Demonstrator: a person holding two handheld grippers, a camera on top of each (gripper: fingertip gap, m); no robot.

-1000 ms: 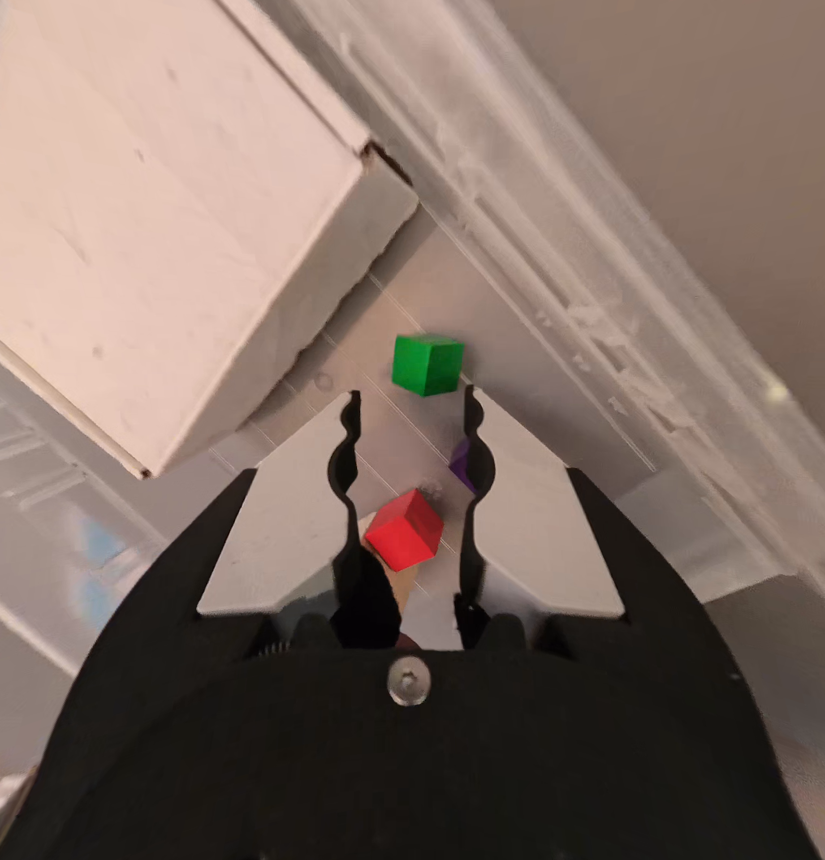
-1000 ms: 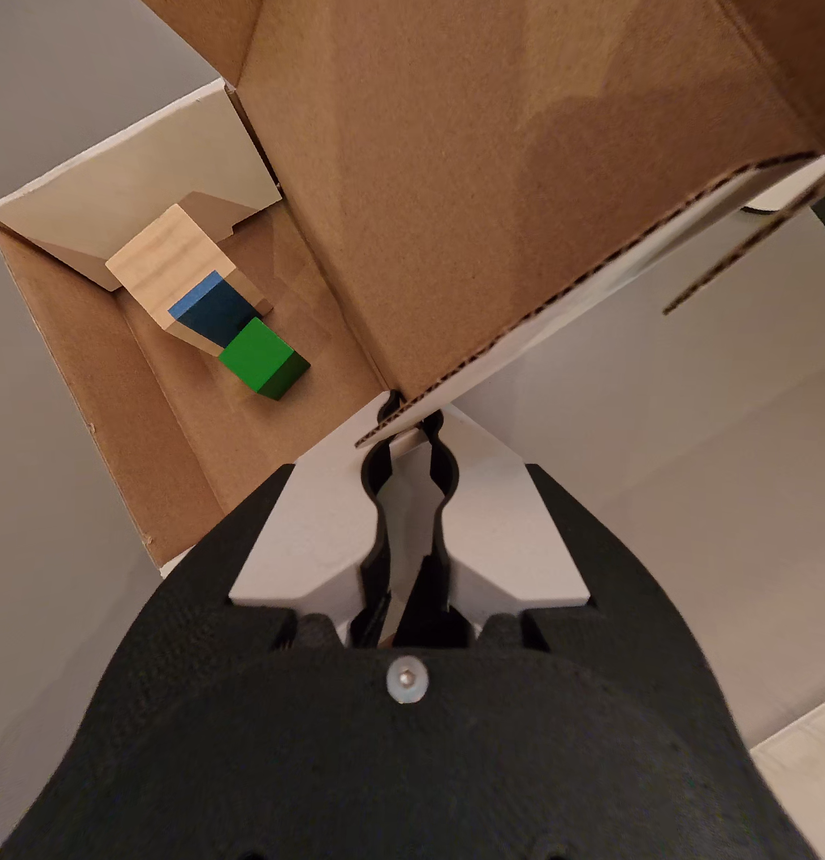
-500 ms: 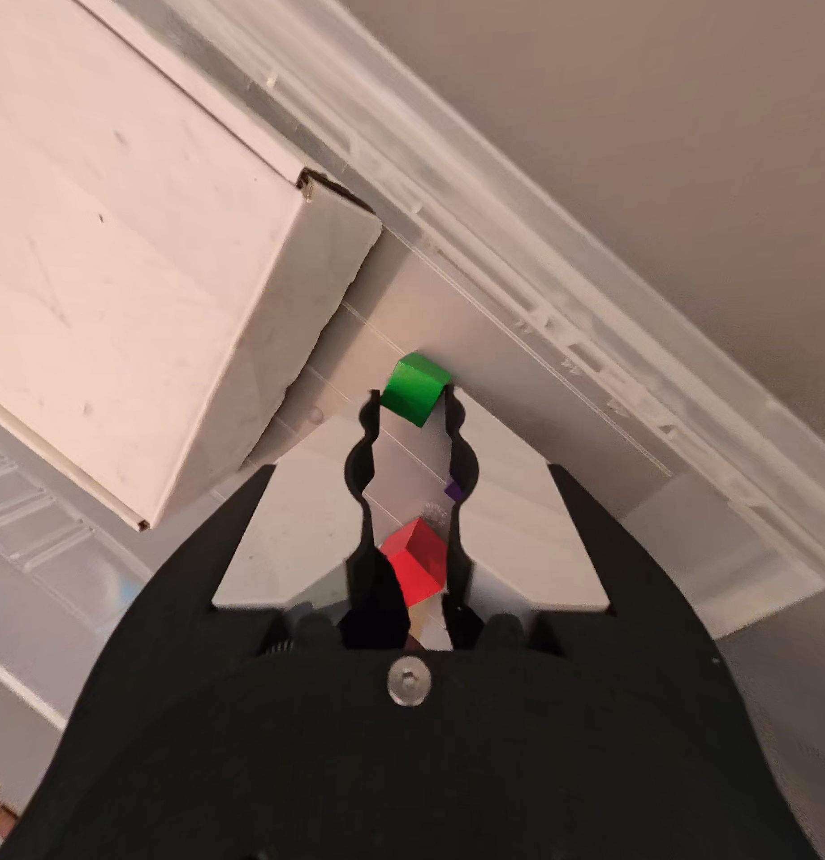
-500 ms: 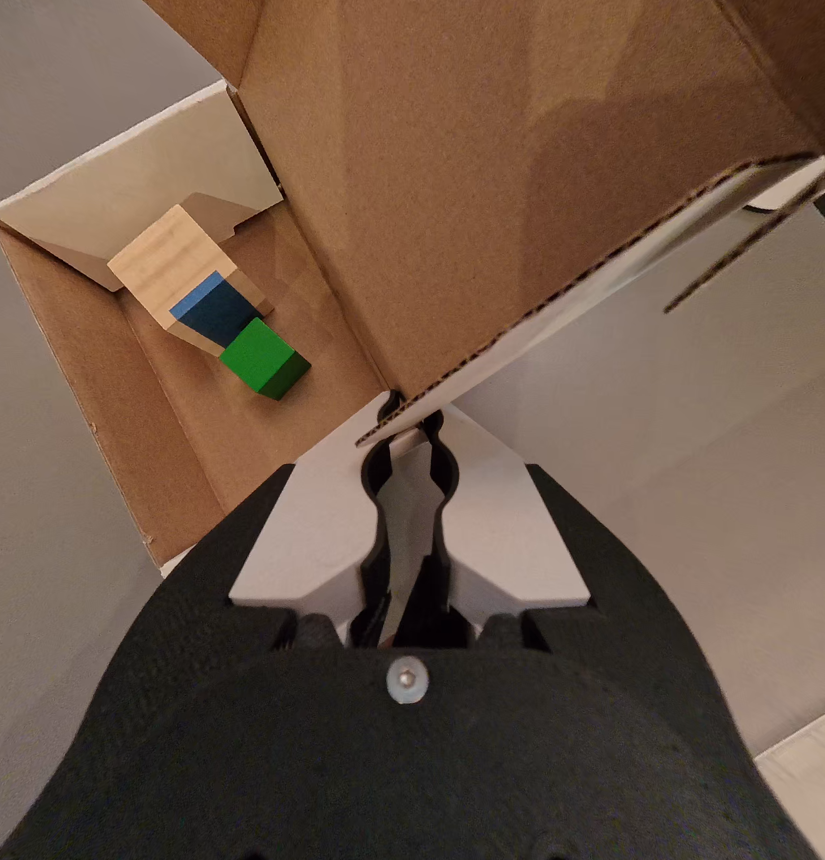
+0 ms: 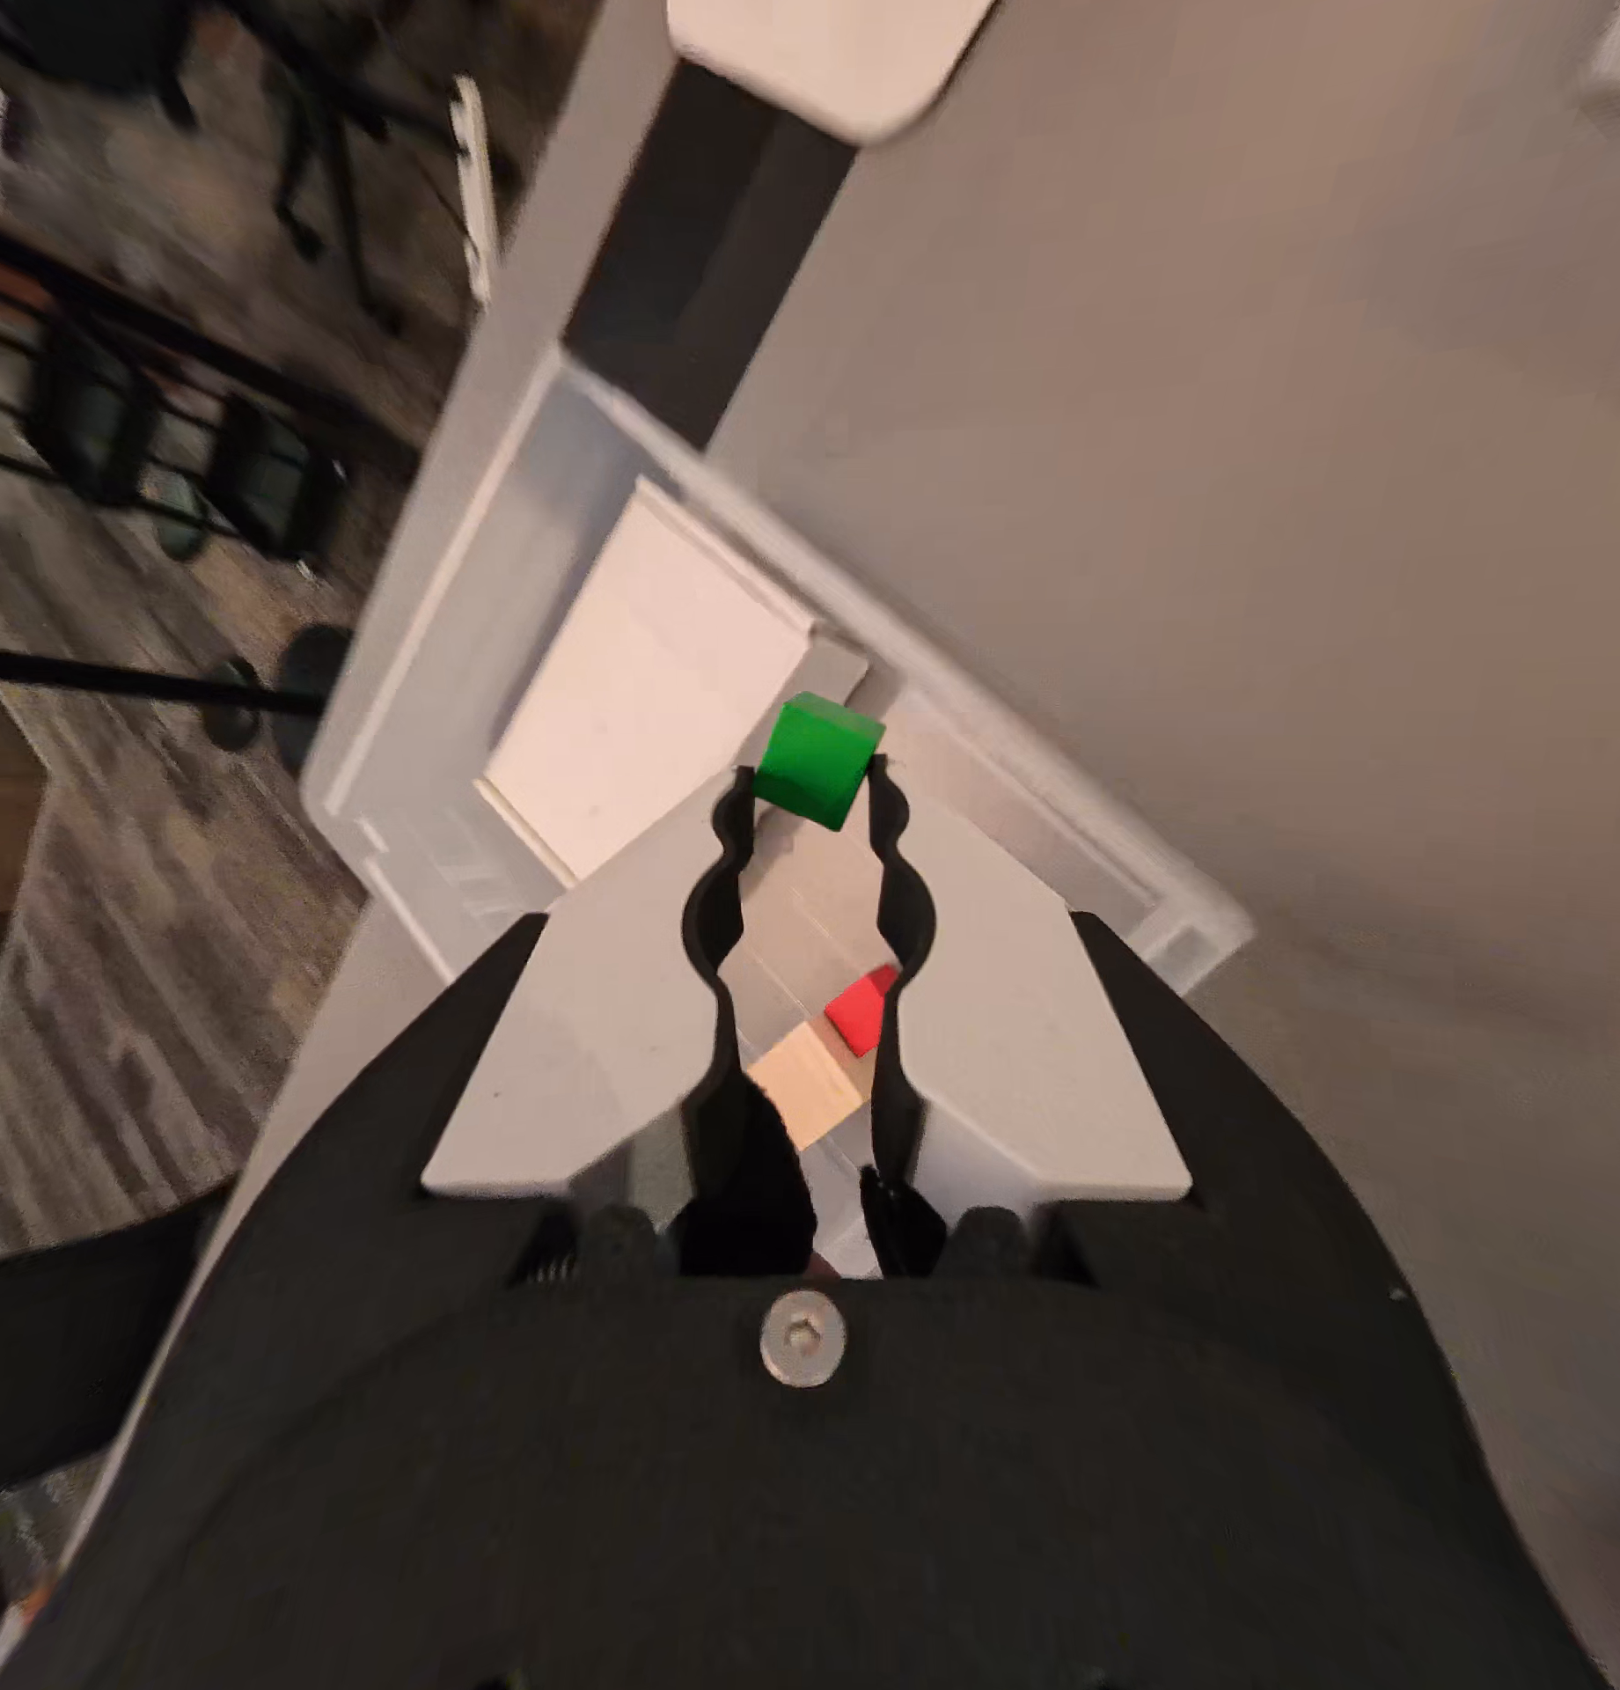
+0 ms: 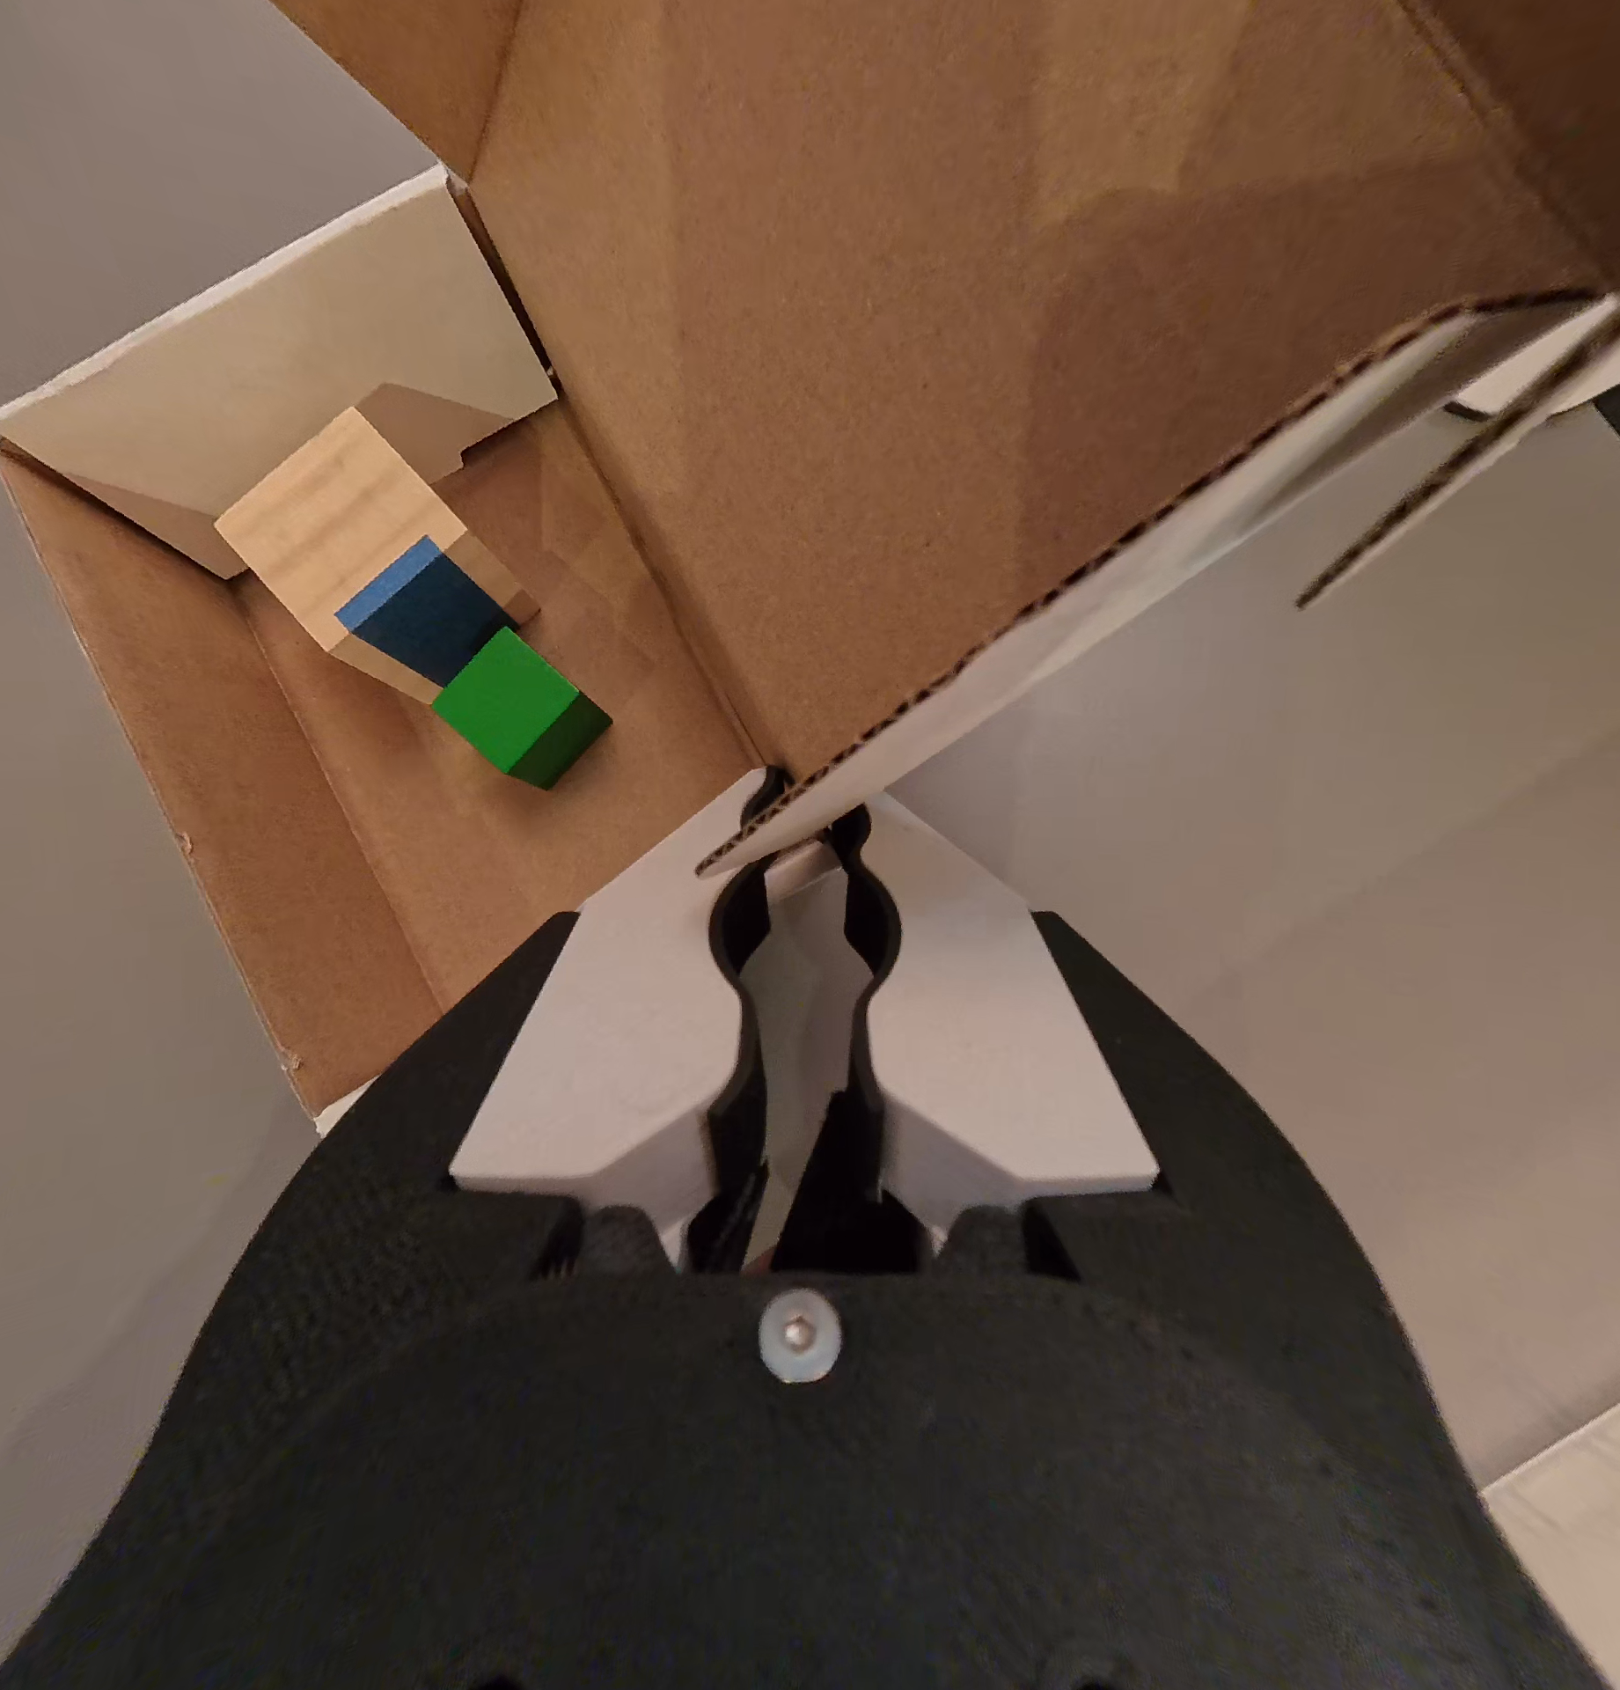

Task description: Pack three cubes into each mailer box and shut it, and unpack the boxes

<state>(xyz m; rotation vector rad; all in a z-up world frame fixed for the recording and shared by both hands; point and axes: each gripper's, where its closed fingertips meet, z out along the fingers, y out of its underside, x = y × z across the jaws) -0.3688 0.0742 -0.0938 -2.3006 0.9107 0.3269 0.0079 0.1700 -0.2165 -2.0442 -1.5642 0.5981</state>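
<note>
Left wrist view: dark carpeted floor (image 5: 129, 914) is showing at far left, blurred, past the edge of the pale grey table (image 5: 1290, 457). A clear plastic bin (image 5: 1190, 924) is sitting at that edge, its rim running diagonally, with open tabletop lying to its right. Inside the bin, a closed white mailer box (image 5: 641, 704) is filling the far end; nearer, a plain wooden cube (image 5: 806, 1088) and a small red cube (image 5: 856, 1015) are lying just beside each other on the bin floor. The left gripper (image 5: 810, 777) is hanging above the bin, angled down along it, its fingers pinching a small green wooden cube (image 5: 817, 761) at the very tips, clear of the bin floor.

Right wrist view: an open brown-lined cardboard mailer box (image 6: 193, 759) is resting on the grey table, bare tabletop lying to its left and right. Toward its far wall, a large natural-wood block (image 6: 340, 512), a blue cube (image 6: 422, 613) and a second green cube (image 6: 513, 704) are touching in a row. The raised cardboard lid (image 6: 925, 366) is filling the upper right, overhanging the box's right side. The right gripper (image 6: 806, 823) is pointing forward at the lid's lower corner, fingers narrowed and clamping its corrugated edge.
</note>
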